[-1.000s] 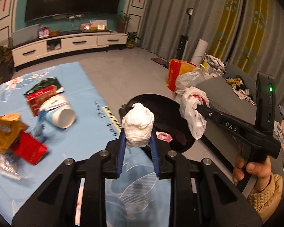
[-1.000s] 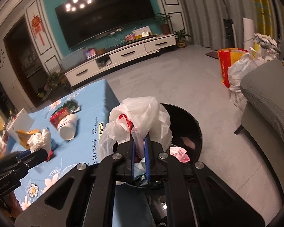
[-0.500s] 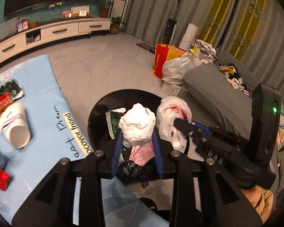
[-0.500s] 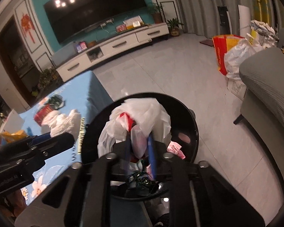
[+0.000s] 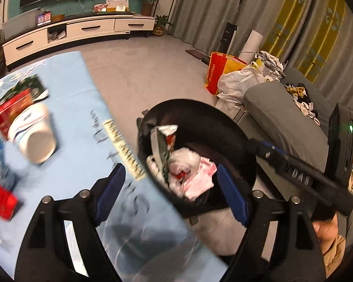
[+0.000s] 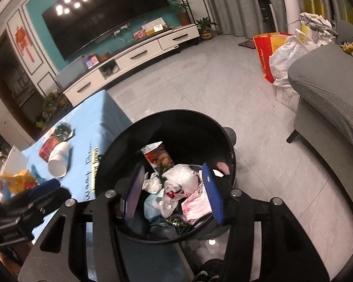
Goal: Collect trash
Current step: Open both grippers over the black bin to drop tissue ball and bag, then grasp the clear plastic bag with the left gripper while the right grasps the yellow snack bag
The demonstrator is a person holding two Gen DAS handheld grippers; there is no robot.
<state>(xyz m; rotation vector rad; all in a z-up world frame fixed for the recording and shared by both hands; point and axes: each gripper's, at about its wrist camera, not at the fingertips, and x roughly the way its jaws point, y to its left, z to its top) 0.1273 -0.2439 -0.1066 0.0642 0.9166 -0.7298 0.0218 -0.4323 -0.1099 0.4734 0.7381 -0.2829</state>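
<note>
Left gripper [image 5: 169, 195]: jaws were spread wide with nothing between the blue pads [image 5: 109, 193]. Half a second before, a crumpled white paper wad was clamped there; it had since been let go.

Right gripper [image 6: 174, 195]: jaws likewise stood apart and empty, held over the bin mouth. The white plastic bag gripped in the earlier frames had been released.

Trash bin [image 6: 167, 117]: black, round, set on the floor just beside the edge of the surface [image 5: 82, 108]. In the right wrist view the following were seen inside it:
- white plastic bag [image 6: 180, 181] with red showing, lying near the middle of the heap;
- crumpled white paper wad [image 6: 151, 184], just left of the bag;
- pink printed slip [image 6: 196, 205], to the right of the bag;
- snack packet [image 6: 156, 156], propped against the far inner wall.

Surface, covered in a light blue cloth, still carried items not yet collected:
- white paper cup [image 5: 36, 138], on its side, mouth toward the camera;
- red carton [image 5: 10, 112], touching the cup's far side;
- dark green wrapper [image 5: 28, 89], behind the carton;
- red packet [image 5: 0, 202], blurred, near the left edge of the view.

Beyond the bin: grey sofa [image 6: 329, 89], and an orange shopping bag [image 6: 268, 49] with white bags beside it on the floor.
</note>
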